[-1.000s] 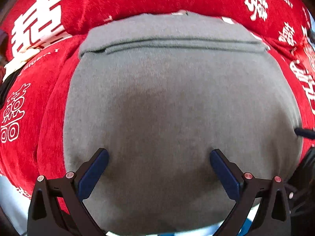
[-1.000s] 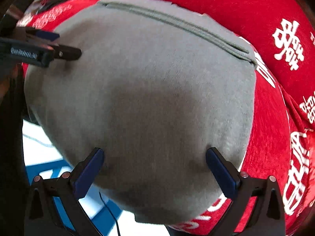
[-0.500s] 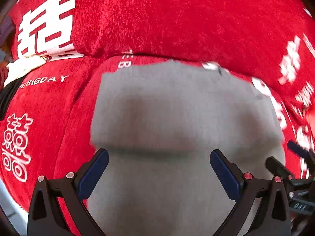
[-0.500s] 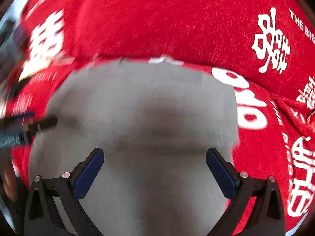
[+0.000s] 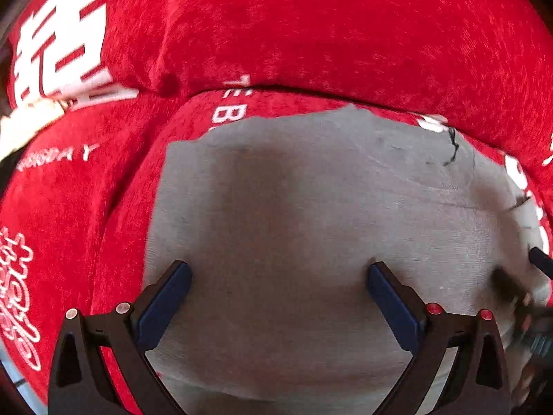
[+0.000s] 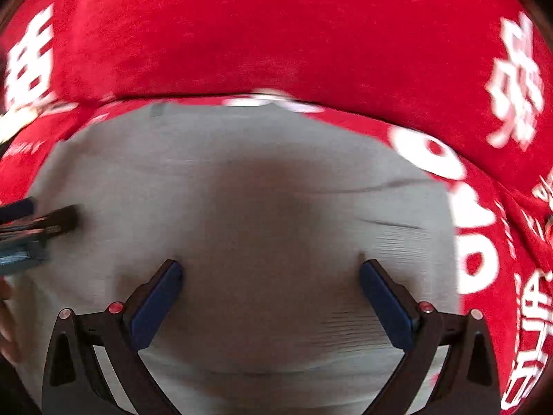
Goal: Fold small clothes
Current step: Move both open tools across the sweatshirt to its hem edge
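- On the red cloth [image 5: 311,34] lies a grey garment [image 5: 293,207].
- Above it, left hand-held gripper [image 5: 276,276] gapes wide, empty.
- Right hand-held gripper [image 6: 269,273] likewise spread, holding nothing.

My right gripper [image 6: 271,285] hovers with fingers [image 6: 157,297] spread wide over the grey garment [image 6: 242,186] on the red printed cover [image 6: 311,34].
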The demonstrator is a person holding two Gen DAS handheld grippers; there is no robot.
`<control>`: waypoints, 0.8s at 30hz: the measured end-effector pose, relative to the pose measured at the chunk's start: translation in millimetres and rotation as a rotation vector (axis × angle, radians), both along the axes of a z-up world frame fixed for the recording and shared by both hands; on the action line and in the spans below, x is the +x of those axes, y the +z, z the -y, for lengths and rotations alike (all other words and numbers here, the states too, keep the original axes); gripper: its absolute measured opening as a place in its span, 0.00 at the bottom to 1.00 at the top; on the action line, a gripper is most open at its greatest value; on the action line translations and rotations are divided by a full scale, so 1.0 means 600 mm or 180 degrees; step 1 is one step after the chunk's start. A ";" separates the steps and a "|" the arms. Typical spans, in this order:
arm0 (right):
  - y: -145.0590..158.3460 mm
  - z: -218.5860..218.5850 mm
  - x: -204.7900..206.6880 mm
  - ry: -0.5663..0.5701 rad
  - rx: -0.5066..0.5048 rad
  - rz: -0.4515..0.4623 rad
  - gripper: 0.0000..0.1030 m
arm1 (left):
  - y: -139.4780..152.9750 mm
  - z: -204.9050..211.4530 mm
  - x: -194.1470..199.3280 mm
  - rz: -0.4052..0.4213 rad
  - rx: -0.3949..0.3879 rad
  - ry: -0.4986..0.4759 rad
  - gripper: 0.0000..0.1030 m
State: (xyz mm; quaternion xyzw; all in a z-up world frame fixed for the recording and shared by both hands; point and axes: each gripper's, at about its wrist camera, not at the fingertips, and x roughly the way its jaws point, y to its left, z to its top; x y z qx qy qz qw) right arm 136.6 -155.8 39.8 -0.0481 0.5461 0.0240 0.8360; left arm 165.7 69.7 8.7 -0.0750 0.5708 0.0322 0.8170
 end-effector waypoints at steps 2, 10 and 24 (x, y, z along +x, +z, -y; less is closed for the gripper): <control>0.002 0.047 0.005 -0.0208 0.0077 0.0006 0.99 | 0.002 -0.020 -0.003 0.0022 -0.0070 0.0010 1.00; 0.048 0.051 -0.044 -0.0218 0.0203 0.0101 0.99 | 0.063 0.001 -0.087 0.0183 -0.0210 0.0005 1.00; 0.016 -0.031 -0.260 0.0680 0.0081 0.0103 0.99 | 0.024 0.058 -0.277 0.0197 0.0159 -0.0435 1.00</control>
